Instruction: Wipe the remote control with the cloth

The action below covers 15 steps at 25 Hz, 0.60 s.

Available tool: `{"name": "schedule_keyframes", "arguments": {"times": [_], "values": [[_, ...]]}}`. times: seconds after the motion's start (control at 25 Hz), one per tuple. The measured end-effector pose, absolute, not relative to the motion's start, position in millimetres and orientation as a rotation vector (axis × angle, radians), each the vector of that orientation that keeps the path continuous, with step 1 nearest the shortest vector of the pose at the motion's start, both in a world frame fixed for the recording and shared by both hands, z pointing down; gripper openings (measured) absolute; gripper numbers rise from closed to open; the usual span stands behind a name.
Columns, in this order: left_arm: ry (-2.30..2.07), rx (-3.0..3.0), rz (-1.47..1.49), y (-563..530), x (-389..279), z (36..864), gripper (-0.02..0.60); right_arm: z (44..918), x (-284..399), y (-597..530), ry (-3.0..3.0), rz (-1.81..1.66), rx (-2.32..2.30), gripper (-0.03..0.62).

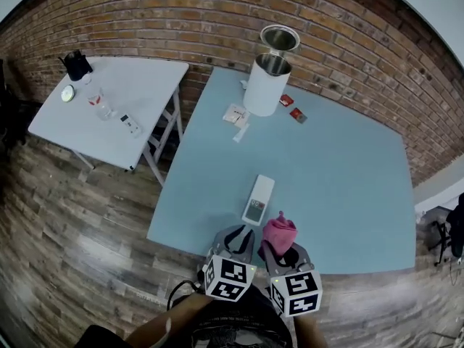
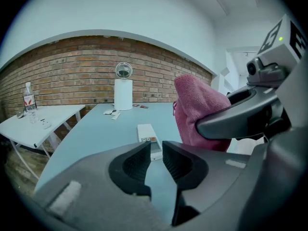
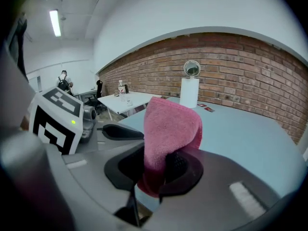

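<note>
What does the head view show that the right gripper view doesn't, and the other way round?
Only the head view shows the remote control, lying on the blue table just ahead of both tools. Only the right gripper view shows a ceiling lamp and, close up, the right tongs clamped on the lower end of the pink cloth. Both show the cloth, the blue table, the white cylinder, the brick wall and the white side table.
</note>
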<state>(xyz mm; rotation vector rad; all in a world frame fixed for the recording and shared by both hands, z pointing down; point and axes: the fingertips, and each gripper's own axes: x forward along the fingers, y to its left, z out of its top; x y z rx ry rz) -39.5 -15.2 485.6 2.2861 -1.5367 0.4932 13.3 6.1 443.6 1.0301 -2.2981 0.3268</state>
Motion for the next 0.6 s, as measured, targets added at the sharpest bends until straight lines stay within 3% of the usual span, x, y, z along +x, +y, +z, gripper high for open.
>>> {"name": "schedule_keyframes", "arguments": {"times": [0.44,0.6], "values": [[-1.597,2.130,0.643,-46,-25,521,0.199,447,18,-53,-2.352,0.283,0.757,0.074],[-1.564,2.089,0.718,-51,-20,539,0.310,448,11,-66,-2.372,0.279,0.624,0.074]]}}
